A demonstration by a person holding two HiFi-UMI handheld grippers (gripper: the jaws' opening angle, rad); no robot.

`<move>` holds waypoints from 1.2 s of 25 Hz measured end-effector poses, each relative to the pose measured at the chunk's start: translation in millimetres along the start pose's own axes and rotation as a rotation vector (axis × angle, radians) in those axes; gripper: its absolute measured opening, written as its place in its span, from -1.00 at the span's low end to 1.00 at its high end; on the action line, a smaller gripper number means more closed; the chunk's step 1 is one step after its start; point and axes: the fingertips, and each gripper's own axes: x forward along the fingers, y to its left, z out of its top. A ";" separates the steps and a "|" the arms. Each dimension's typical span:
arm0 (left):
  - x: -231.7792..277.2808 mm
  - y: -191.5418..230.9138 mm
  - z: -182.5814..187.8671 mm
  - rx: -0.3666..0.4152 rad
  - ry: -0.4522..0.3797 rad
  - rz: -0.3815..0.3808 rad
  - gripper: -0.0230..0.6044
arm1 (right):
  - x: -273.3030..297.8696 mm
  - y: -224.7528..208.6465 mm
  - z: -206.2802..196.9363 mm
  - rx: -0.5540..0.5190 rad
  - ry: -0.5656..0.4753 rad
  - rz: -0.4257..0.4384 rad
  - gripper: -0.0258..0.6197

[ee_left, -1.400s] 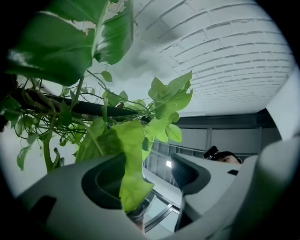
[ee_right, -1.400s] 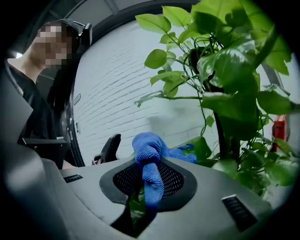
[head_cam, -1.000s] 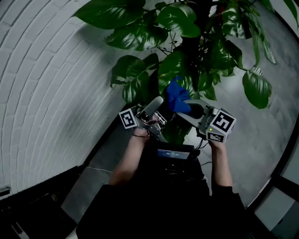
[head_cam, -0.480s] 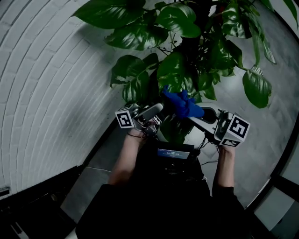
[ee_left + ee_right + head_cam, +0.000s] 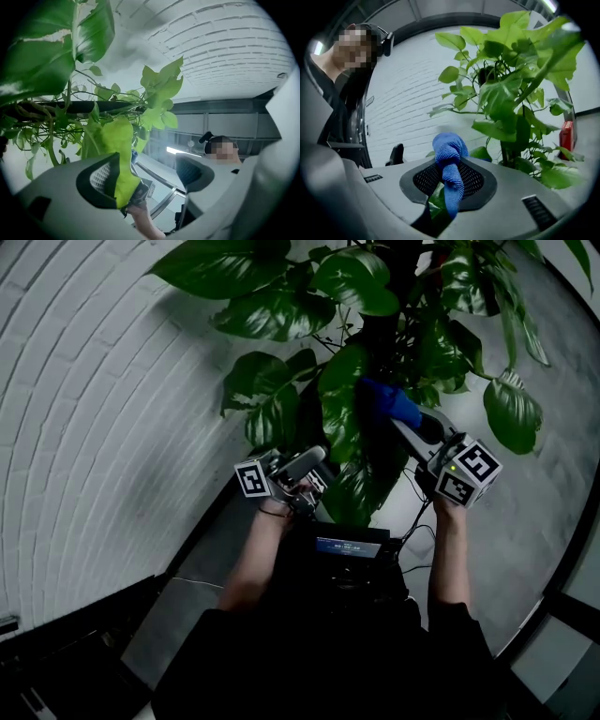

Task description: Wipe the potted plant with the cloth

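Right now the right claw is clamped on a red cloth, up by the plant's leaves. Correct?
No: the cloth is blue, not red. The right claw is clamped on it, up by the plant's leaves. The right gripper view shows it.

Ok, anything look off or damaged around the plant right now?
Nothing spilled or torn. One thing: a leaf lies between the jaws of the left gripper, against one pad; they have just been opening and stand apart, so it hangs loose. The right gripper clamps the blue cloth up among the plant leaves.
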 end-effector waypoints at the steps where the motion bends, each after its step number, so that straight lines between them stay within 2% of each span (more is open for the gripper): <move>1: 0.6 -0.2 0.3 -0.002 -0.003 -0.002 0.26 | 6.3 7.6 -7.2 0.007 0.013 0.032 -0.62; 6: 0.7 -0.4 1.2 -0.001 -0.016 -0.002 0.27 | 25.1 53.3 -36.5 -0.005 0.069 0.188 -0.62; 12: 0.7 -1.2 1.6 0.010 -0.010 -0.001 0.26 | 22.9 78.6 -46.1 -0.032 0.085 0.266 -0.62; 16: 0.3 -1.4 2.5 0.014 -0.007 0.004 0.27 | 20.7 101.2 -57.5 -0.067 0.135 0.340 -0.62; 20: -3.7 2.4 5.1 0.053 0.015 0.037 0.26 | 13.9 124.7 -68.1 -0.123 0.201 0.446 -0.62; 22: -11.6 7.1 11.3 0.086 0.010 0.065 0.26 | 7.0 129.8 -62.1 -0.145 0.201 0.476 -0.62; 26: -35.6 22.0 38.2 0.115 -0.066 0.156 0.26 | -10.4 113.7 -5.9 -0.119 0.060 0.436 -0.62; 28: -45.7 28.2 54.1 0.128 -0.112 0.192 0.26 | -18.0 95.8 33.0 -0.114 -0.035 0.362 -0.62; 30: -53.3 34.1 70.4 0.134 -0.153 0.215 0.26 | -21.2 73.2 67.1 -0.132 -0.105 0.240 -0.62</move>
